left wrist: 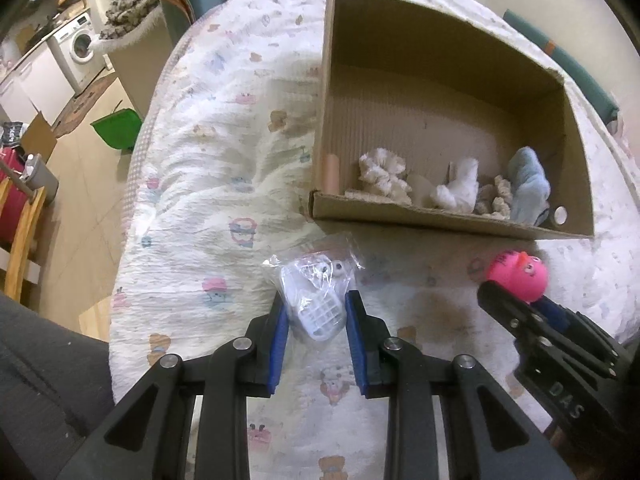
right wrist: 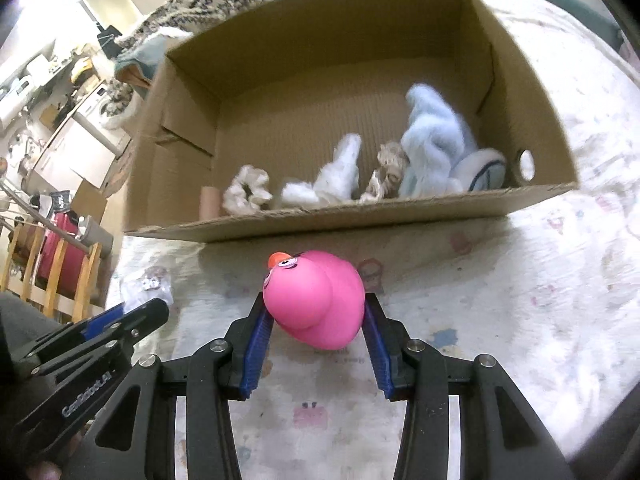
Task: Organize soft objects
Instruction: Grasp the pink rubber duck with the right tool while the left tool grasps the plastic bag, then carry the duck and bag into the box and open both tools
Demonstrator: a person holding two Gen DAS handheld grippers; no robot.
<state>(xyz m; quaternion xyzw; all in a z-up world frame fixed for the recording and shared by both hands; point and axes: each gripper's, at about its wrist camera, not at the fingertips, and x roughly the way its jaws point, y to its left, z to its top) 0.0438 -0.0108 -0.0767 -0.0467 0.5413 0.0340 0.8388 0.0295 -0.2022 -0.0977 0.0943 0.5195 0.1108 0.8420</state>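
Two items are gripped: pink rubber duck [right wrist: 314, 300] in right gripper [right wrist: 318, 316] jaws, clear plastic bag of white parts [left wrist: 316, 300] in left gripper [left wrist: 316, 308] jaws, both over the quilted bed [left wrist: 208, 184], near open cardboard box [right wrist: 360, 216], presumably for loading.

The near wall of the brown cardboard box [left wrist: 432, 218] hid the lower parts of the soft things inside. My right view was blurred, so the clear crinkled plastic bag [right wrist: 146, 285] beside my left gripper [right wrist: 132, 316] stayed unreadable, contents unclear.
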